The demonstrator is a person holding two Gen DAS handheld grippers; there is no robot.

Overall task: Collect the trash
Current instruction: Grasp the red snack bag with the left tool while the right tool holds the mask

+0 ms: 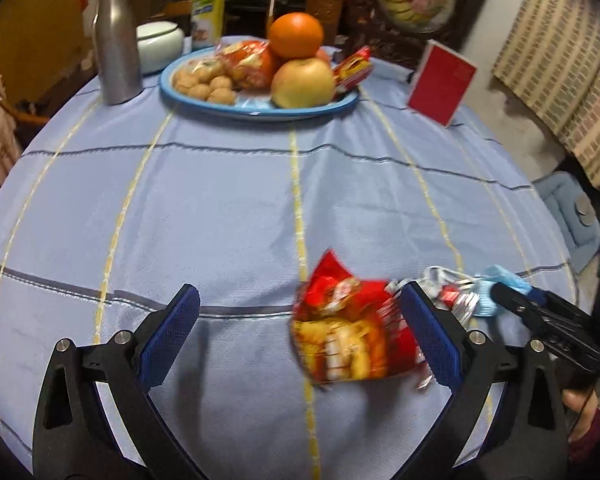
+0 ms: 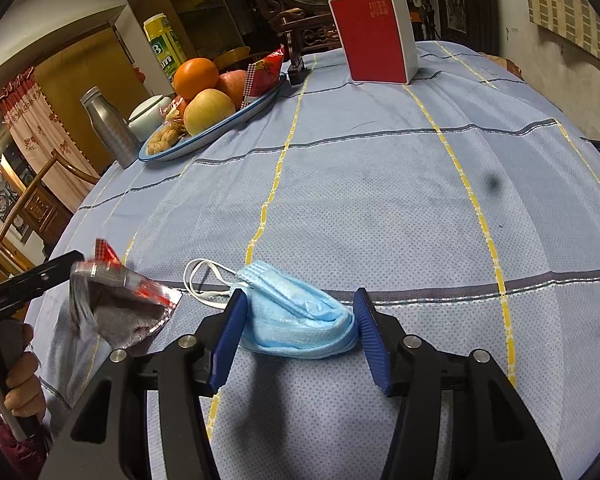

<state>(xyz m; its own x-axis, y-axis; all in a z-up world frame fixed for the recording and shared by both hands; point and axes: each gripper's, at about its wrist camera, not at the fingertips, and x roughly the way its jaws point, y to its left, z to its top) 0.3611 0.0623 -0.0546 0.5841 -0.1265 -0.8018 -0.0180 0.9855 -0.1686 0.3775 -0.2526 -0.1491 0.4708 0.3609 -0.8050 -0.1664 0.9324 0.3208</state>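
Snack wrapper (image 1: 350, 328) perhaps against wide left gripper's (image 1: 300, 334) right pad.

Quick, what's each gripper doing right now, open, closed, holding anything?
Left gripper: open wide; red snack wrapper lies against its right finger, not clamped.
Right gripper: closed on the blue face mask.

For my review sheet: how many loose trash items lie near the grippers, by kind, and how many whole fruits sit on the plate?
Snack wrappers: 1, the red and yellow snack wrapper
Face masks: 1, the blue face mask
Oranges: 1, the orange
Apples: 2, the yellow apple and the red apple
Total: 5
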